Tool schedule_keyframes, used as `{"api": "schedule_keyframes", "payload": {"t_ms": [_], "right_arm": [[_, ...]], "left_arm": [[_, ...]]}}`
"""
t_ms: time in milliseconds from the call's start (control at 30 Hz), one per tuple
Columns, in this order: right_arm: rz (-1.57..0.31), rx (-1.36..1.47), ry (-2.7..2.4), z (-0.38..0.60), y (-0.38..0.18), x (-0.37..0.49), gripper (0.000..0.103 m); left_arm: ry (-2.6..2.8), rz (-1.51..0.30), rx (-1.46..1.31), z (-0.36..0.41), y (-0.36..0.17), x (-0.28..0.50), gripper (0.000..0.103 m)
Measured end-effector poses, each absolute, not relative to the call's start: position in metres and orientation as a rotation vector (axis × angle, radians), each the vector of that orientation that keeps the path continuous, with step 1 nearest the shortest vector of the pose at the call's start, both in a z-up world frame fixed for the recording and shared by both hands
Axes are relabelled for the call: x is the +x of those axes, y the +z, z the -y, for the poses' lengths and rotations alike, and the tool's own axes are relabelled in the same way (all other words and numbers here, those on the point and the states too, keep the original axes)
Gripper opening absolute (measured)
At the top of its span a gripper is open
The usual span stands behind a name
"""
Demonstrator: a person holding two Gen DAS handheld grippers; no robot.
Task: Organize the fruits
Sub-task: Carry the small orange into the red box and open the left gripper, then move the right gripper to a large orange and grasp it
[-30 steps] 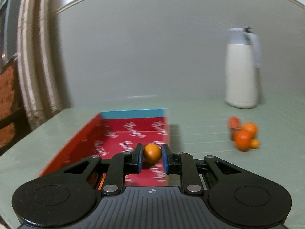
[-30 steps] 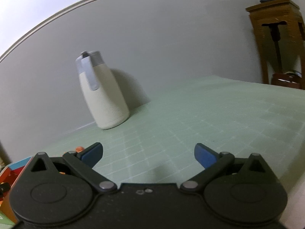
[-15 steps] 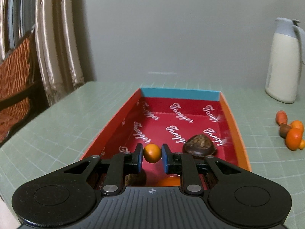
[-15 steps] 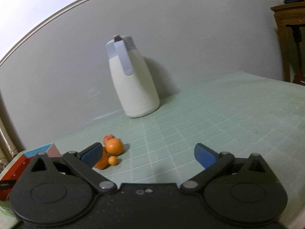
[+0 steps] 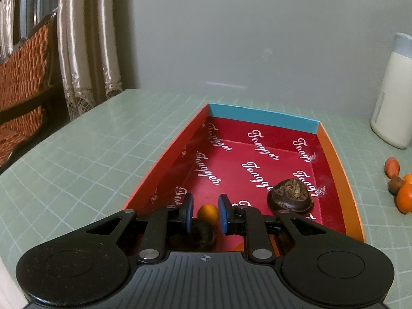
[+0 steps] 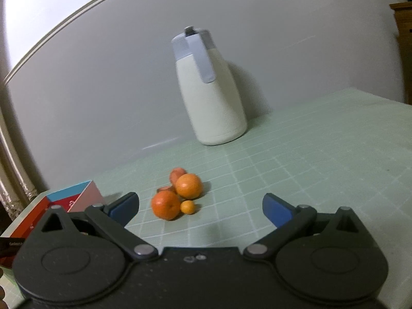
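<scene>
Orange kumquat (image 5: 208,213) just dropped in red box (image 5: 337,159), low centre; L gripper (image 5: 205,215) jaws parted. R gripper (image 6: 200,207) wide open; next: grab tangerine (image 6: 166,204) centre frame.

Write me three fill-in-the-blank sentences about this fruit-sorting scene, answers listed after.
1. The left gripper has its jaws parted, with the small orange fruit lying in the red ____.
2. The right gripper is ____ and holds nothing.
3. Behind the loose fruit pile stands a white ____.

Answers: box; open; jug
</scene>
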State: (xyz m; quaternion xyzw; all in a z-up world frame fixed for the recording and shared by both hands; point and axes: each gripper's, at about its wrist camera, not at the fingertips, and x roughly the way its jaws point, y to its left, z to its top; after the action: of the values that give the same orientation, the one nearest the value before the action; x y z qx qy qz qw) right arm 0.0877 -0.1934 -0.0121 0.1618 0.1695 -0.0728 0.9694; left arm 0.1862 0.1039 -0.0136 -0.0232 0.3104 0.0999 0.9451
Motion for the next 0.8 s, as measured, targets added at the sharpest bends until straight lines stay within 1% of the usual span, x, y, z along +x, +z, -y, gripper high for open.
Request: {"api": "schedule_keyframes", "payload": {"t_ms": [67, 200, 233, 267, 300, 333, 500, 533, 567, 600, 633, 667, 733, 800], "right_arm": [[-0.347, 0.321, -0.124, 0.189, -0.012, 0.091, 0.102], [-0.359, 0.308, -0.092, 0.180, -0.011, 0.099, 0.101], [-0.364, 0.309, -0.084, 0.179, -0.010, 0.102, 0.100], [-0.367, 0.309, -0.078, 0.178, -0.010, 0.104, 0.100], [-0.369, 0.307, -0.074, 0.176, -0.010, 0.107, 0.099], [-0.374, 0.303, -0.068, 0.175, -0.010, 0.110, 0.099], [-0.395, 0.287, -0.034, 0.169, -0.011, 0.121, 0.093], [-0.403, 0.287, -0.027, 0.168, -0.011, 0.124, 0.088], [-0.412, 0.285, -0.016, 0.166, -0.011, 0.128, 0.083], [-0.421, 0.281, -0.008, 0.165, -0.012, 0.131, 0.082], [-0.430, 0.275, -0.004, 0.163, -0.012, 0.134, 0.082], [-0.440, 0.268, -0.002, 0.162, -0.012, 0.137, 0.082], [-0.460, 0.260, 0.000, 0.160, -0.013, 0.143, 0.080], [-0.478, 0.253, 0.000, 0.157, -0.015, 0.149, 0.078]], "left_arm": [[0.199, -0.631, -0.062, -0.106, -0.013, 0.185, 0.031], [0.180, -0.604, -0.044, -0.106, -0.009, 0.178, 0.036], [0.182, -0.594, -0.037, -0.105, -0.008, 0.175, 0.041], [0.196, -0.578, -0.034, -0.106, -0.006, 0.171, 0.062], [0.192, -0.562, -0.044, -0.108, -0.004, 0.167, 0.070], [0.176, -0.550, -0.068, -0.112, -0.001, 0.164, 0.073], [0.156, -0.506, -0.071, -0.115, 0.006, 0.144, 0.074], [0.155, -0.498, -0.066, -0.115, 0.007, 0.140, 0.074], [0.164, -0.484, -0.055, -0.115, 0.008, 0.135, 0.079], [0.183, -0.464, -0.047, -0.116, 0.010, 0.129, 0.091], [0.198, -0.442, -0.042, -0.117, 0.012, 0.126, 0.095], [0.212, -0.417, -0.035, -0.119, 0.015, 0.120, 0.098], [0.238, -0.384, -0.022, -0.122, 0.018, 0.114, 0.099], [0.263, -0.389, -0.025, -0.129, 0.018, 0.113, 0.099]]}}
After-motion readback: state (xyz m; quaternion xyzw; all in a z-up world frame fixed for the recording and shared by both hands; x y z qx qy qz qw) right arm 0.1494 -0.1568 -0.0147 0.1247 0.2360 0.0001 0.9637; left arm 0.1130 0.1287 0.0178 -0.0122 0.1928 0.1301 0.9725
